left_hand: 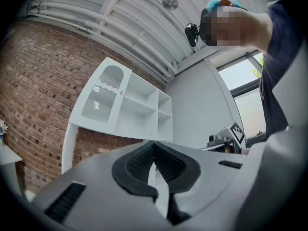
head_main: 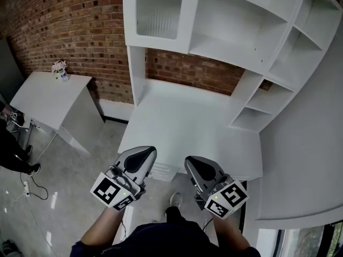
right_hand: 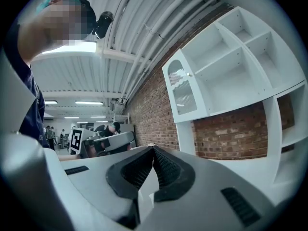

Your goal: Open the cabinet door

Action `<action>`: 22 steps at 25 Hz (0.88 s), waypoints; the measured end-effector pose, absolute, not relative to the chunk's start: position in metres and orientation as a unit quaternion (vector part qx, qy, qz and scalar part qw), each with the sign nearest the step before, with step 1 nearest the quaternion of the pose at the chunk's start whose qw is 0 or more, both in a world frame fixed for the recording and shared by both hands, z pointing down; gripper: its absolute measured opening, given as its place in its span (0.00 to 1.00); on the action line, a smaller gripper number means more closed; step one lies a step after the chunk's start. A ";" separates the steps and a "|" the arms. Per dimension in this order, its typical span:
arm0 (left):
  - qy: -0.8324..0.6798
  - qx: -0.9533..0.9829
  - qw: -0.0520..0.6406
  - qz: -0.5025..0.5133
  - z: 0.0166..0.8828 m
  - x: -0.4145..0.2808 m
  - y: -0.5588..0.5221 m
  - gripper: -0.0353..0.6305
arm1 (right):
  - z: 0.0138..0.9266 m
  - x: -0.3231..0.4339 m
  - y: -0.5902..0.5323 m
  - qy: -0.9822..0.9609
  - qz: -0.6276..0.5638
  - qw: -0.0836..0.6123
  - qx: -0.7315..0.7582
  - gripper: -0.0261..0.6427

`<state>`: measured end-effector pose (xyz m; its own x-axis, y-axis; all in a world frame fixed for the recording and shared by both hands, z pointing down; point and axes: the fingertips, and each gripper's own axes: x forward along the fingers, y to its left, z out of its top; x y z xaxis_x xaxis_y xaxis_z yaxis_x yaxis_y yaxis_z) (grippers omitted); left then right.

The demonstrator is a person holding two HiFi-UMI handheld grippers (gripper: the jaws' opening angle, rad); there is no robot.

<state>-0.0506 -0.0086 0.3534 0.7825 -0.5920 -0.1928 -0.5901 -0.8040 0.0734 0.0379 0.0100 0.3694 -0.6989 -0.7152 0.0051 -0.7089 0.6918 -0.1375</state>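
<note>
White cabinet door (head_main: 159, 9) with a ribbed glass panel sits shut at the top left, well above and beyond both tools. Open shelves (head_main: 236, 31) lie beside it, with a brick wall (head_main: 64, 25) behind. The left tool (head_main: 143, 155) and right tool (head_main: 197, 165) hang low at the near edge of the desk surface (head_main: 187, 116), jaws pressed together on nothing. A side table (head_main: 45, 92) carrying a small potted plant (head_main: 60, 69) stands off left.

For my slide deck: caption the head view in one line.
Shut and empty, the left gripper and right gripper hang low before a white shelf unit whose glazed cabinet door is closed.
</note>
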 end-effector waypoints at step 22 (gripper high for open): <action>-0.383 0.920 0.004 -0.085 0.359 0.020 -0.182 0.06 | 0.377 0.113 -0.174 0.943 -0.079 0.028 -0.321 0.07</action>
<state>0.0197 -0.1819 0.3593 0.6921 -0.7054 -0.1531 -0.7041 -0.7065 0.0720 0.1132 -0.1737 0.3773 -0.7918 -0.6108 -0.0013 -0.6020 0.7808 -0.1673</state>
